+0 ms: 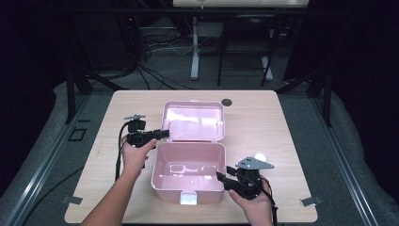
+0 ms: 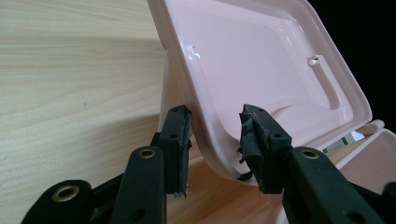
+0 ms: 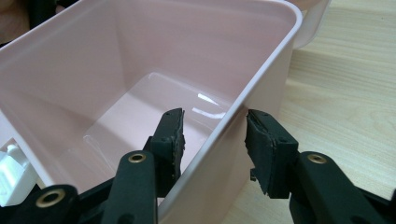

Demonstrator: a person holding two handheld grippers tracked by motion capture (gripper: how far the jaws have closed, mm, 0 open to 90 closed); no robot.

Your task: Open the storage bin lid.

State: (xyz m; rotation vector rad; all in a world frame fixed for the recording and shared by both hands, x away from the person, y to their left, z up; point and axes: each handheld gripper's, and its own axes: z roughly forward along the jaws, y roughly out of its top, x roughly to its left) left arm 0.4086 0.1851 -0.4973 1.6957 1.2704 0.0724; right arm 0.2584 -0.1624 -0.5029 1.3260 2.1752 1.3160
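The box [image 1: 188,174] sits mid-table [image 1: 263,117], pink, its mouth up, the near wall facing me with a white latch [image 1: 189,198] at the front edge. Its lid [image 1: 193,121] stands swung back behind it, tilted up and away, the glossy inside toward the camera. Through the left gripper view I see the lid's [image 2: 261,60] inner panel and its rounded corner, and a little white-and-green label [image 2: 337,145] showing at the far right, by the box's rim.

My left gripper [image 1: 157,135] is at the lid's left edge. Its jaws straddle that rim, one pad outside, one inside, and I see daylight on both sides, so they are spread and not pinching. My left hand [image 1: 134,155] rests on the table beside the box.

My right gripper [image 1: 223,175] is at the box's right wall, near the front corner. In the right gripper view the wall [image 3: 233,126] runs up between the jaws, one pad inside the box, one outside; both stand off the plastic, wide, gripping nothing.

A small dark disc [image 1: 227,102] lies on the table beyond the lid.
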